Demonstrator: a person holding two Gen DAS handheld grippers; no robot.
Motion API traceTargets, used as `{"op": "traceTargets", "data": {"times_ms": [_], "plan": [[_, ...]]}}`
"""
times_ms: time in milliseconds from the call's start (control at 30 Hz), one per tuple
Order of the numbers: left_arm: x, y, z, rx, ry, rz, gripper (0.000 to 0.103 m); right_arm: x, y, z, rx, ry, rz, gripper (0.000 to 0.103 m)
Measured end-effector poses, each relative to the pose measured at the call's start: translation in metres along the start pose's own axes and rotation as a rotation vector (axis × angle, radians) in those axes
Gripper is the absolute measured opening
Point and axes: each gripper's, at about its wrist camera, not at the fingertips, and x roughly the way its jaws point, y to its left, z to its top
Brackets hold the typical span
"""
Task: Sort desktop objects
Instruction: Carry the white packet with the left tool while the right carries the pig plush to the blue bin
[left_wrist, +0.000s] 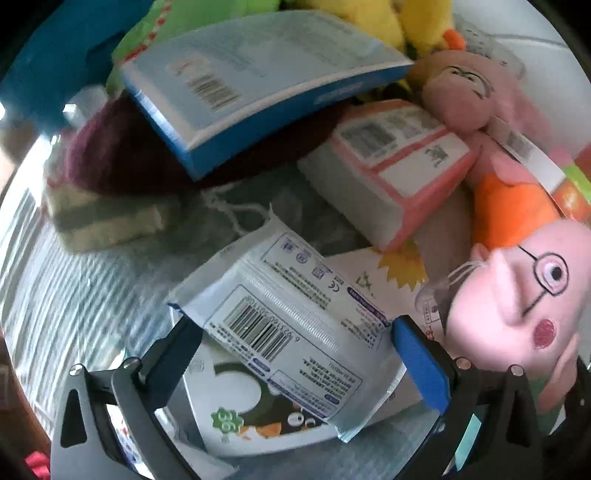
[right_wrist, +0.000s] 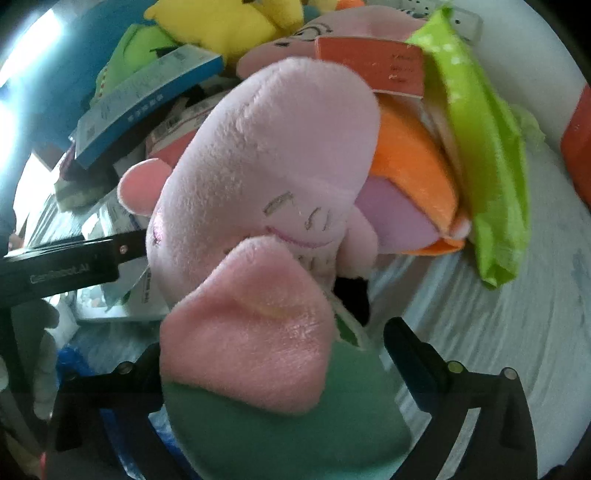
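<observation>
The left gripper (left_wrist: 295, 347), fingers spread wide, straddles a white wipes packet (left_wrist: 284, 325) lying barcode-up at six o'clock, atop a penguin-printed pack (left_wrist: 240, 402). The right gripper (right_wrist: 273, 354) pinches a pink pig plush (right_wrist: 266, 177) by its green-clad body. At twelve o'clock a blue box (left_wrist: 251, 85) leans on the pile; no container is discernible.
</observation>
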Motion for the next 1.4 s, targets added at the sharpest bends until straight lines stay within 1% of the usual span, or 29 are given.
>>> {"op": "traceTargets", "data": {"times_ms": [33,67,100,133,233,333,400,467,567,633,733,967,1100,1167,1233,1333,1400], "plan": [[-0.003,-0.003,0.0,0.014,-0.006,-0.016,0.08,-0.003,0.003,0.0,-0.008,-0.004,-0.001,0.082],[-0.007,-0.005,-0.001,0.027,-0.012,-0.031,0.072,-0.009,0.005,0.0,-0.011,-0.013,-0.002,0.08],[-0.011,-0.006,-0.001,0.04,-0.01,-0.037,0.066,-0.018,0.007,0.0,-0.01,-0.027,-0.002,0.079],[-0.019,-0.006,-0.002,0.051,-0.009,-0.041,0.064,-0.027,0.008,-0.001,-0.009,-0.04,-0.002,0.079],[-0.049,-0.005,-0.003,0.082,-0.055,-0.037,0.064,-0.054,0.014,-0.003,-0.005,-0.082,-0.002,0.078],[-0.085,0.001,-0.003,0.095,-0.099,-0.051,0.064,-0.08,0.019,-0.004,-0.002,-0.123,-0.003,0.078],[-0.11,0.008,-0.003,0.098,-0.136,-0.06,0.064,-0.094,0.034,0.001,-0.008,-0.157,-0.005,0.078],[-0.128,0.041,-0.001,0.102,-0.173,-0.065,0.064,-0.107,0.052,0.008,-0.016,-0.193,-0.008,0.079],[-0.172,0.07,0.004,0.114,-0.229,-0.06,0.064,-0.124,0.083,0.021,-0.02,-0.244,-0.013,0.079],[-0.197,0.106,0.002,0.123,-0.259,-0.051,0.064,-0.134,0.106,0.03,-0.019,-0.276,-0.017,0.079],[-0.216,0.147,0.009,0.138,-0.294,-0.056,0.064,-0.148,0.14,0.045,-0.017,-0.324,-0.023,0.079],[-0.256,0.218,0.022,0.21,-0.371,-0.064,0.064,-0.183,0.22,0.078,-0.012,-0.436,-0.036,0.079],[-0.276,0.253,0.035,0.223,-0.42,-0.058,0.064,-0.19,0.257,0.091,-0.008,-0.457,-0.019,0.079],[-0.286,0.269,0.045,0.211,-0.447,-0.056,0.064,-0.192,0.273,0.101,-0.023,-0.465,-0.016,0.079],[-0.293,0.281,0.052,0.195,-0.482,-0.032,0.064,-0.193,0.289,0.115,-0.053,-0.481,-0.007,0.079],[-0.301,0.301,0.073,0.159,-0.512,-0.018,0.064,-0.195,0.315,0.136,-0.099,-0.508,0.022,0.079],[-0.306,0.316,0.086,0.146,-0.534,-0.003,0.064,-0.198,0.334,0.153,-0.126,-0.534,0.02,0.08]]}}
